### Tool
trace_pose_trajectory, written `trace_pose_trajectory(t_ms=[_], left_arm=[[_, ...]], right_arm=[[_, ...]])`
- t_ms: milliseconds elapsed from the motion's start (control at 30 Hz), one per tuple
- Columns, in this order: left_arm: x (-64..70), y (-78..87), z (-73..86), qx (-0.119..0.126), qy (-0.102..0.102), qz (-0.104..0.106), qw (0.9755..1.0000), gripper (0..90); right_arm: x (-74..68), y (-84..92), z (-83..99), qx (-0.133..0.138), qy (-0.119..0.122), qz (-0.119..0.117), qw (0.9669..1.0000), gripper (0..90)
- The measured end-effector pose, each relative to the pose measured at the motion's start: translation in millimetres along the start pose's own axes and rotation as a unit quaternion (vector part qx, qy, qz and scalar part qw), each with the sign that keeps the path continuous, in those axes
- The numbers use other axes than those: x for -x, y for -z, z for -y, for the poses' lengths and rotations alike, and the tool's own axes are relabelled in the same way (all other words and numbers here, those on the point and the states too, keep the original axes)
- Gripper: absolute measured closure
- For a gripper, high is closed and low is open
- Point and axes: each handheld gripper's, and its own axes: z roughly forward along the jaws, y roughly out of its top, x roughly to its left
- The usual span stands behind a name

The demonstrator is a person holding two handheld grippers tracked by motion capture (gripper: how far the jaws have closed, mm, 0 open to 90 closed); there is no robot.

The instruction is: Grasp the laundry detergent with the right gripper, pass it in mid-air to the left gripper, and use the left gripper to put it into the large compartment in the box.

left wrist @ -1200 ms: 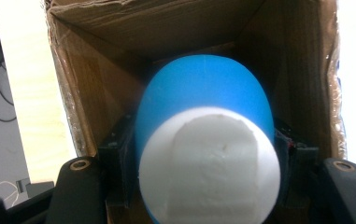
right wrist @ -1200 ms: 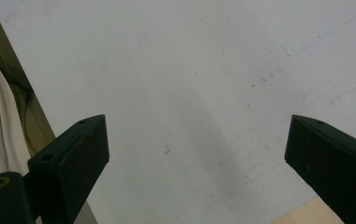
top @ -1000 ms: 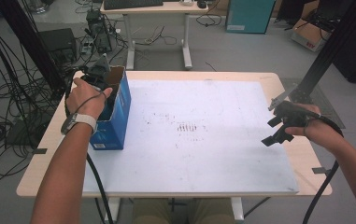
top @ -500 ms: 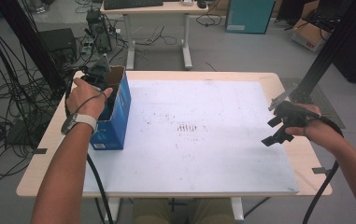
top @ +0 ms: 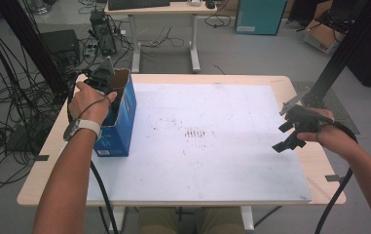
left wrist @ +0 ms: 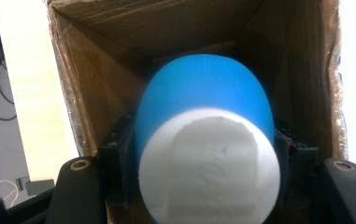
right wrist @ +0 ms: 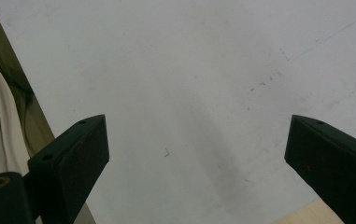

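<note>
The left gripper (top: 109, 90) reaches down into the open top of the blue box (top: 120, 124) at the table's (top: 231, 78) left edge, its jaws clamped on either side of a blue and white cup (left wrist: 203, 149), which sits inside the cardboard walls. The right gripper (top: 290, 134) hangs over the white mat (top: 212, 165) near its right edge, jaws spread wide with nothing between them.

Blue cup (left wrist: 203, 98) with white base (left wrist: 208, 168), lying on its side inside the open cardboard box (top: 120, 114); box stands at the table's nine o'clock edge.
</note>
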Motion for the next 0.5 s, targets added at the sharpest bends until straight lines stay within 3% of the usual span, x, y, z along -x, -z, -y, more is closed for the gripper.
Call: trace_pose_trajectory(t_ms=[500], left_arm=[[0.5, 0.2, 0.9, 0.001, 0.001, -0.002, 1.0000, 37.3]], right_arm=[[-0.4, 0.4, 0.5, 0.001, 0.000, 0.000, 1.0000, 6.3]])
